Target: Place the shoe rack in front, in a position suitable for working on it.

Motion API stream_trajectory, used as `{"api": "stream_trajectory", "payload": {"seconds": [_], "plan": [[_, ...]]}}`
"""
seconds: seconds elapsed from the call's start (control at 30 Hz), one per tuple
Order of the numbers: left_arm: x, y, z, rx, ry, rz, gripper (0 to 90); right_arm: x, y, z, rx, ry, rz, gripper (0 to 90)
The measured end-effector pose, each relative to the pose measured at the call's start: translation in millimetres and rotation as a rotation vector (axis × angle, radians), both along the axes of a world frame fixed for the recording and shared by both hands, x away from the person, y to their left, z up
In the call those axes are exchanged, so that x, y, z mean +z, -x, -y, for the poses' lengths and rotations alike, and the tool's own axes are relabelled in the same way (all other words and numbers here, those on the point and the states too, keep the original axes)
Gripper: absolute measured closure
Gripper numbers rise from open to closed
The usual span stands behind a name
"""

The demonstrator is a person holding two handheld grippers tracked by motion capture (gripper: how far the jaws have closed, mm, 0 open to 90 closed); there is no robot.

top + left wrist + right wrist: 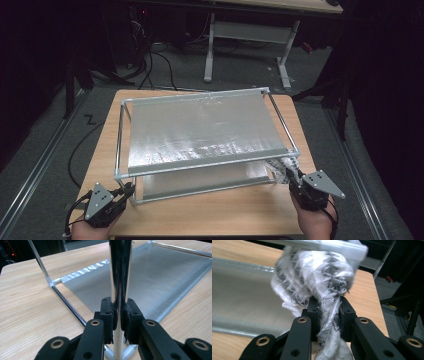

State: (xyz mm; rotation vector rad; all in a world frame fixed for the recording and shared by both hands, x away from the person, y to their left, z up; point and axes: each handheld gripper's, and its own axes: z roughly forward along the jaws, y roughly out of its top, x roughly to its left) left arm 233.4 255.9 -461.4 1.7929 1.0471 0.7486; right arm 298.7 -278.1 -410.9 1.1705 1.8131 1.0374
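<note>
Right gripper (329,315) clamping frayed cloth (317,275), left gripper (119,315) gripping post (120,270)

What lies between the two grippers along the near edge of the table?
In the high view, the near lower rail of the silver metal rack and bare wooden table lie between left gripper and right gripper.
</note>
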Motion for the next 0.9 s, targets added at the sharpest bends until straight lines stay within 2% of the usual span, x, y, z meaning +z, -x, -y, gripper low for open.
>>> {"api": "stream_trajectory", "payload": {"seconds": [0.1, 0.13, 0.27, 0.53, 0.6, 0.7, 0.8, 0.9], "plan": [[0.0, -0.2, 0.2, 0.002, -0.001, 0.0, 79.2, -6.4, -3.1, -0.8, 0.003, 0.018, -0.024, 76.1], [0.0, -0.2, 0.1, 0.001, -0.002, 0.0, 79.2, -12.3, -5.6, -2.6, 0.004, 0.029, -0.049, 76.1], [-0.9, -0.3, 0.0, 0.002, 0.004, 0.005, 79.2, -25.1, -12.4, -4.3, 0.004, 0.042, -0.093, 76.1], [-0.8, -1.1, -0.1, -0.003, 0.003, 0.004, 79.2, -67.3, -28.4, -6.2, 0.014, 0.091, -0.254, 76.2], [-0.9, -1.3, -0.2, -0.003, 0.004, 0.004, 79.2, -75.4, -30.6, -6.2, 0.013, 0.104, -0.282, 76.2], [-0.8, -1.4, -0.1, -0.003, 0.003, 0.003, 79.3, -82.6, -29.9, -8.4, 0.019, 0.12, -0.305, 76.3], [-0.7, -1.7, -0.2, -0.003, 0.007, 0.0, 79.3, -82.9, -27.8, -10.2, 0.026, 0.139, -0.305, 76.3], [-1.1, -1.7, -0.4, -0.003, 0.008, 0.003, 79.3, -77.5, -24.8, -8.9, 0.014, 0.125, -0.279, 76.5]]}}
